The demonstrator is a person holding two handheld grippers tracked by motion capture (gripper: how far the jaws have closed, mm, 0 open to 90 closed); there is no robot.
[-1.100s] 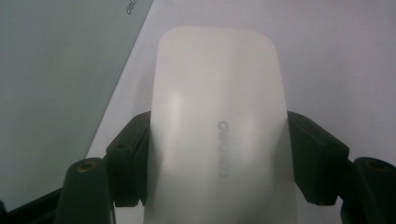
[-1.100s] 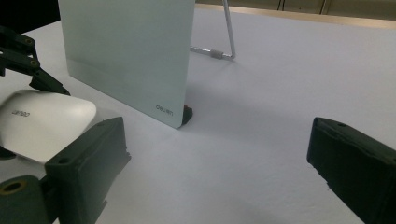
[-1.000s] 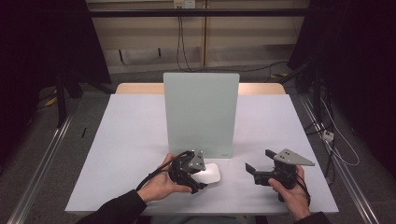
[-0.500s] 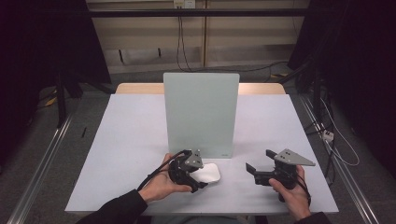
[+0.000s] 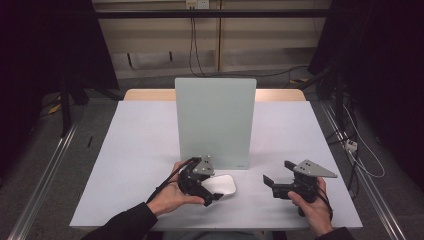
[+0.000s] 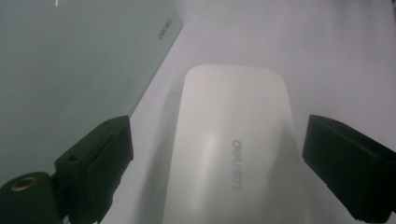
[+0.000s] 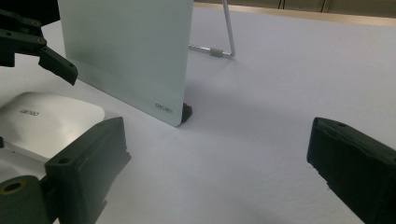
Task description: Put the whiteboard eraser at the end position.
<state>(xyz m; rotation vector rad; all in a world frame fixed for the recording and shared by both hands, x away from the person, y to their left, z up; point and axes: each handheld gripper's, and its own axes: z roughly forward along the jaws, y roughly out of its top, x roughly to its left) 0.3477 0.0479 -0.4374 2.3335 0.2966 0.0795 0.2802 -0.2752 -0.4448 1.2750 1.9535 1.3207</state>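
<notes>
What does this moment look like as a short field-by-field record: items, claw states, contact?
surface: pale table
item in hand's reach: white rounded eraser block, lying flat, printed logo on top
upright item: pale green board, standing on a wire stand
left claw: open, jaws straddling the white block, no clear contact seen in the left gripper view
right claw: open, holding nothing, over bare table to the right of the board
block position: in front of the board's lower edge, apart from it
</notes>
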